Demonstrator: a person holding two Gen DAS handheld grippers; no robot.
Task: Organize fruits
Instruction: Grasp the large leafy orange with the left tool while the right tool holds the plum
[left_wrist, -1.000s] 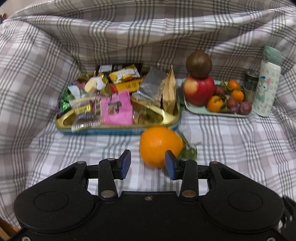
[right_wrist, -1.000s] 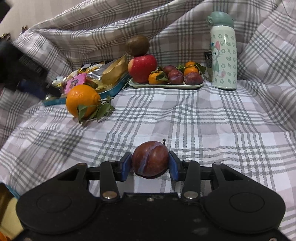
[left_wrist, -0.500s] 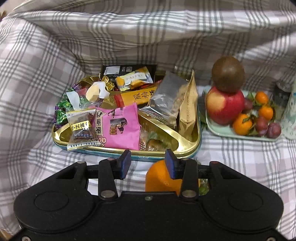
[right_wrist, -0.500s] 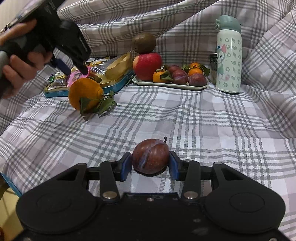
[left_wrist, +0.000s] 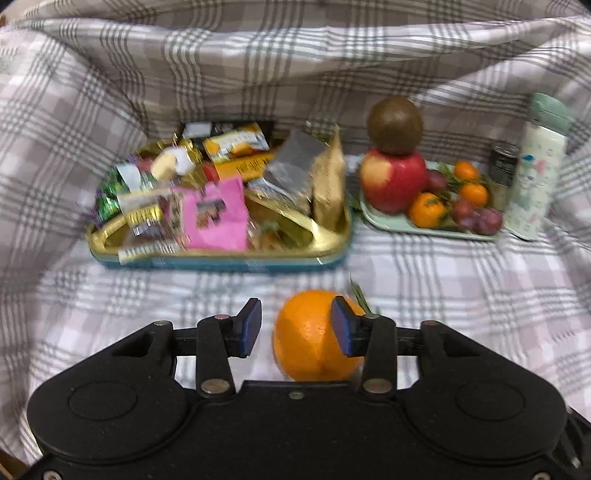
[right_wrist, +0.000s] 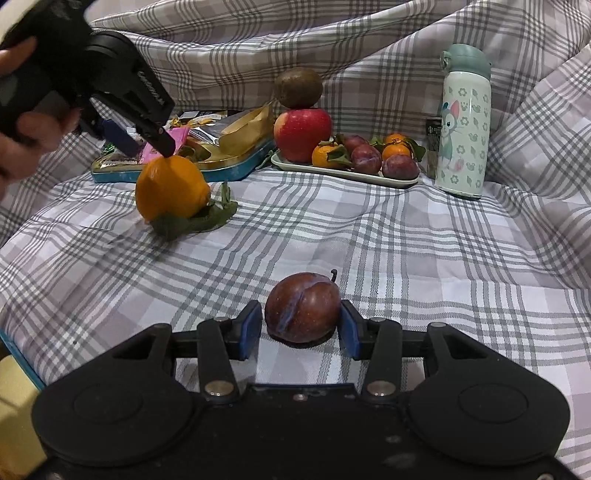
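Note:
A big orange (left_wrist: 314, 343) with leaves lies on the checked cloth, partly between the fingers of my left gripper (left_wrist: 295, 328). Its jaws are opening: the right pad (left_wrist: 341, 330) overlaps the orange and the left pad stands clear of it. In the right wrist view the left gripper (right_wrist: 144, 144) hangs over the orange (right_wrist: 170, 192), a fingertip at its top. A dark plum (right_wrist: 303, 308) rests on the cloth between the fingers of my right gripper (right_wrist: 300, 328), whose jaws are opening, with thin gaps at both pads.
At the back a mint plate (right_wrist: 332, 171) carries a red apple (right_wrist: 303, 134) with a brown fruit on top, plus mandarins and plums. A gold and blue tin of snacks (left_wrist: 221, 258) lies left of it. A patterned bottle (right_wrist: 461, 125) and a small dark can (left_wrist: 504, 166) stand right.
The left gripper swung forward over the orange, then drew back, and its jaws widened. The right jaws eased off the plum, which now sits on the cloth.

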